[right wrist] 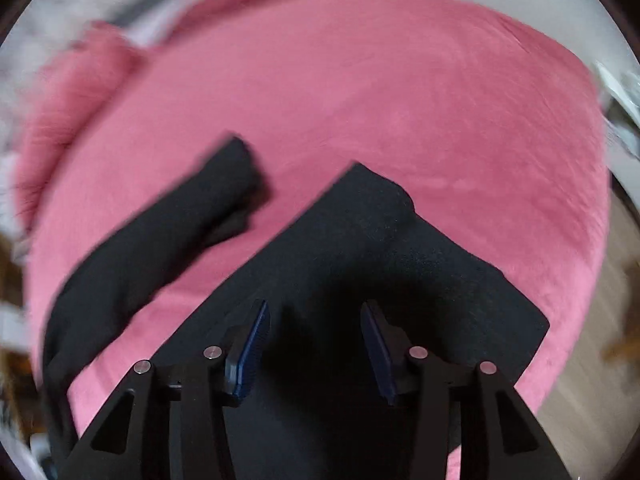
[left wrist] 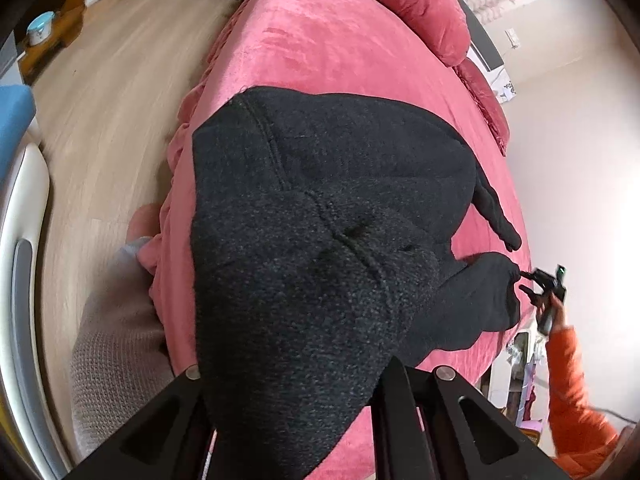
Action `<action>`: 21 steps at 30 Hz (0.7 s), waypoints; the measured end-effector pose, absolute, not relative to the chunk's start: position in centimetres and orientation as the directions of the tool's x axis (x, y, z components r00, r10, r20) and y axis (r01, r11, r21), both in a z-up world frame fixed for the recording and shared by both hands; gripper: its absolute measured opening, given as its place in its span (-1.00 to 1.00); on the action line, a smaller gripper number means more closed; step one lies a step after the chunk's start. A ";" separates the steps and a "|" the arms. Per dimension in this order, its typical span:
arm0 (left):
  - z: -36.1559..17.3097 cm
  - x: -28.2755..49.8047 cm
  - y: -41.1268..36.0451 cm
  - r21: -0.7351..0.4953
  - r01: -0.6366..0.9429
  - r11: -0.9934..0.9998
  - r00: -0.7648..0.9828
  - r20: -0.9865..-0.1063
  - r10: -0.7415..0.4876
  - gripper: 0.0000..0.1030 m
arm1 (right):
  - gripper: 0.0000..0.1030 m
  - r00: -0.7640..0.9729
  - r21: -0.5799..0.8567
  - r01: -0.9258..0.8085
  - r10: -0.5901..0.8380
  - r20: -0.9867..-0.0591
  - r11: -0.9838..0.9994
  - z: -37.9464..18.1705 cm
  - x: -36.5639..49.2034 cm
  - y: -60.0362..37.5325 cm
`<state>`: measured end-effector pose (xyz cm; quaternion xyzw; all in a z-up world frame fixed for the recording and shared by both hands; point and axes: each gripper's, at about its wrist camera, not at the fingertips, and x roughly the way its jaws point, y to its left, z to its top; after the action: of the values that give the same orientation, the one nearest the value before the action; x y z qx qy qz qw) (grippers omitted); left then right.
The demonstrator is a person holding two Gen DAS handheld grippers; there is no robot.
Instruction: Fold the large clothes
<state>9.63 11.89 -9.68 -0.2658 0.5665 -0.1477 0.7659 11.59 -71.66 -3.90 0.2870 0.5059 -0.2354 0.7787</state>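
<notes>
A large black knit garment (left wrist: 320,220) lies on a pink bed cover (left wrist: 320,48). My left gripper (left wrist: 296,420) has the fabric bunched between its fingers and draped over them; it looks shut on it. My right gripper shows small in the left wrist view (left wrist: 528,280), at the garment's far right corner. In the right wrist view my right gripper (right wrist: 316,340) is open, blue pads (right wrist: 250,352) apart, hovering over a flat part of the black garment (right wrist: 380,260). A black sleeve (right wrist: 160,232) stretches to the left.
Pink pillows (left wrist: 420,4) lie at the bed's head. Wooden floor (left wrist: 112,120) runs along the bed's left side. A grey knit cloth (left wrist: 116,340) hangs at the bed's near left edge. The person's orange sleeve (left wrist: 568,380) is at right.
</notes>
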 end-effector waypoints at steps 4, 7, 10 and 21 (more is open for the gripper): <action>-10.2 9.7 11.9 -0.576 -0.082 0.813 0.311 -0.790 -0.529 -0.83 | -0.06 0.315 0.163 0.743 -0.124 -0.941 0.649 -4.8 14.8 -72.9; -10.6 10.0 12.1 -0.585 -0.089 0.806 0.305 -0.786 -0.537 -0.82 | -0.05 0.221 0.106 0.765 -0.105 -0.970 0.635 -6.7 16.5 -73.5; -10.9 10.2 12.4 -0.595 -0.103 0.797 0.308 -0.781 -0.543 -0.83 | -0.51 0.285 0.170 0.774 -0.095 -0.954 0.609 -6.8 15.4 -73.8; -5.7 10.9 12.6 -0.659 -0.003 0.752 0.393 -0.693 -0.605 -0.85 | -0.88 0.712 0.658 0.566 0.109 -0.694 0.497 9.0 6.0 -77.3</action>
<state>10.89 12.64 -5.68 -0.2946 0.5161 -0.1925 0.7809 5.99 -77.28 9.05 0.4804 0.3510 -0.1445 0.7906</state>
